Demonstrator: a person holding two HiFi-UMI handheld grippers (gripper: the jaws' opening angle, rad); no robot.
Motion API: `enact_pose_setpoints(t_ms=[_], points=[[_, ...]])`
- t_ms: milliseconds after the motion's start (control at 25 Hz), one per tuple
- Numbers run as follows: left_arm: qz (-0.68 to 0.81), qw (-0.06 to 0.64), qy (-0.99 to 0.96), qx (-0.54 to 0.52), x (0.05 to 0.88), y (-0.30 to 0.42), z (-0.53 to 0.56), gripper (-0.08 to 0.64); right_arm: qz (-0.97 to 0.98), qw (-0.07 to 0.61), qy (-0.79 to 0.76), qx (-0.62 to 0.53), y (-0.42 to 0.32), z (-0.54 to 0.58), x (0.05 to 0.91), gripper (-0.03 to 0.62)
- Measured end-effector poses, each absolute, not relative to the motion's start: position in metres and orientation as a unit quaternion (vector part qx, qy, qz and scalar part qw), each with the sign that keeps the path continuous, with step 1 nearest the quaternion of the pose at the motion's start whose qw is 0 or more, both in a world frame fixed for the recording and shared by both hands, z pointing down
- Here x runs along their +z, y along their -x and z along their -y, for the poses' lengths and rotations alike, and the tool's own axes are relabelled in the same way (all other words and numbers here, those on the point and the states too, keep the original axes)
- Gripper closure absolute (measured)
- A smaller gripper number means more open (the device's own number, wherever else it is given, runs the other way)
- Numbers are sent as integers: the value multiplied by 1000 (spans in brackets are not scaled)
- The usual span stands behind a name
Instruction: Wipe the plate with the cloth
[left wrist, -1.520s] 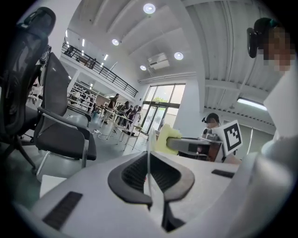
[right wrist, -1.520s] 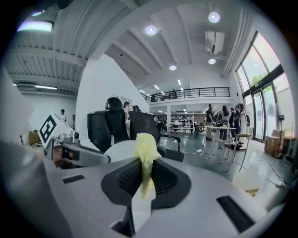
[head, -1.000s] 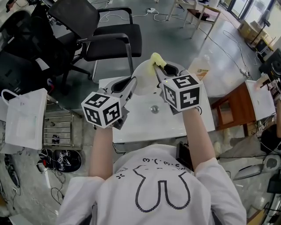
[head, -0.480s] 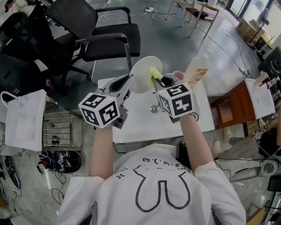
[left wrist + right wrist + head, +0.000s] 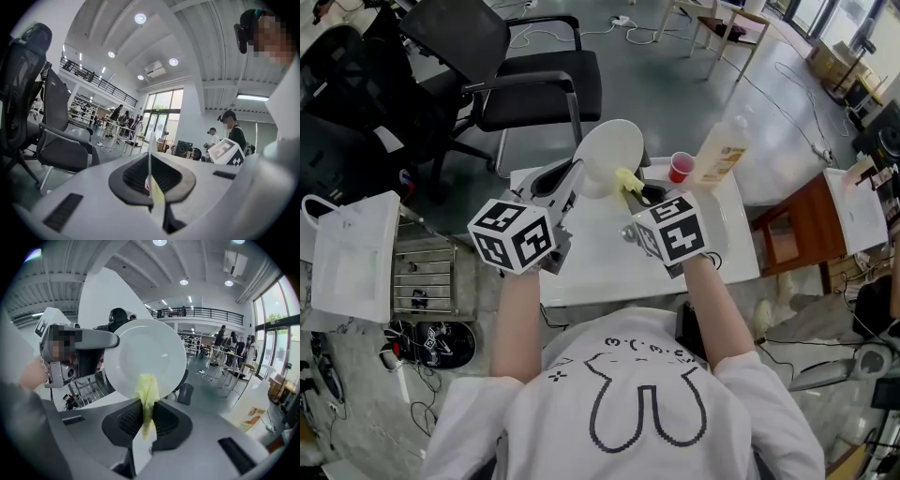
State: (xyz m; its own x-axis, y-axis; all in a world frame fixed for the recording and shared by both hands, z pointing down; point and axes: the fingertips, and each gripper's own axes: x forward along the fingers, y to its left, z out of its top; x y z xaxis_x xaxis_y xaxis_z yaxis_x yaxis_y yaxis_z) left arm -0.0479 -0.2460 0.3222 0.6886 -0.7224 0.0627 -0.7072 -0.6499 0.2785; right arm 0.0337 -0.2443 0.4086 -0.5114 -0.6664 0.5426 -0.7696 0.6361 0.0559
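Observation:
A white plate [image 5: 611, 155] stands upright over the table, and my left gripper [image 5: 577, 178] is shut on its left rim. In the left gripper view the plate [image 5: 150, 154] shows edge-on between the shut jaws. My right gripper [image 5: 636, 191] is shut on a yellow cloth [image 5: 627, 180], whose tip lies against the lower part of the plate's face. From the right gripper view I see the round plate [image 5: 154, 352] straight ahead. There the cloth [image 5: 147, 397] sticks up out of the shut jaws onto the plate's bottom edge.
A red cup [image 5: 680, 167] and a plastic bottle [image 5: 721, 150] stand at the back right of the white table [image 5: 591, 262]. Black office chairs [image 5: 534, 80] stand beyond the table. A wire rack [image 5: 422, 272] stands at its left and a wooden stool [image 5: 792, 230] at its right.
My right gripper has come down with the cloth from the plate's top rim to its lower edge. The left gripper and plate have stayed where they were.

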Motion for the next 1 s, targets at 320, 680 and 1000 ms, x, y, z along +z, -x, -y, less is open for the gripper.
enact_pose_setpoints(t_ms=[320,680,1000], points=[[411,108,-905,7,331,46,247,541,890,192,-406,80,-21,250,360,541],[411,75,-908,1,326,43,244,541,899,35,-410,153,-19,271,301,541],[402,83,-912,-16,323,40,243,541,892,75,-431,115,-15,274,301,541]])
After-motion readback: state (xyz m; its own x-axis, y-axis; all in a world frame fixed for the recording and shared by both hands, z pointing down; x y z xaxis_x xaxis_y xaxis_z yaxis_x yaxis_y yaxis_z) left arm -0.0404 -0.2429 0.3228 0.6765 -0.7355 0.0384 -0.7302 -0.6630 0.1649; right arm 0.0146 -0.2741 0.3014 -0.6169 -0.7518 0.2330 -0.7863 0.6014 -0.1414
